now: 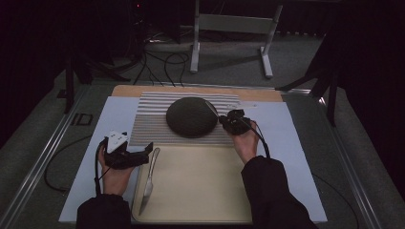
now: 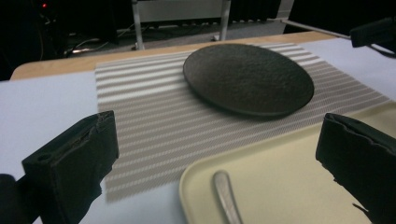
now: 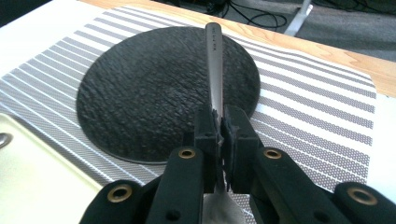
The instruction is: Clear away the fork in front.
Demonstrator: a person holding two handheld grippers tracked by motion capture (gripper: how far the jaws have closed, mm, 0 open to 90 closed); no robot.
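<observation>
1. Between the closed pads of the right gripper (image 3: 220, 135) sits a piece of metal cutlery (image 3: 215, 70), clamped near its wider end; its slim handle runs away from the gripper, out over the dark round plate (image 3: 159, 88).
2. Just beyond and below that gripper lies the striped placemat (image 3: 322, 102), with the plate resting on it. The cutlery's wider end is hidden beneath the jaws, so I cannot tell whether it is a fork or a spoon.
3. Off to the other hand, the left gripper (image 2: 219, 154) stands wide open and holds nothing. Below its jaws is the corner of the cream tray (image 2: 285, 177), where the rounded handle end of a knife (image 2: 224, 191) lies.
4. In the high view, the knife (image 1: 149, 179) lies along the tray's (image 1: 200, 186) near-left edge, just beside the left gripper (image 1: 143, 155), while the right gripper (image 1: 234, 121) hovers at the plate's (image 1: 191, 117) right rim.
5. Judging from this, the step is laying the held cutlery beside the plate. To do it well, keep the grip firm, swing the handle clear of the plate, lower it flat onto the mat parallel to the stripes' cross direction, and open only once it rests.
6. The desk's (image 1: 95, 157) pale sheet surrounds mat and tray.
</observation>
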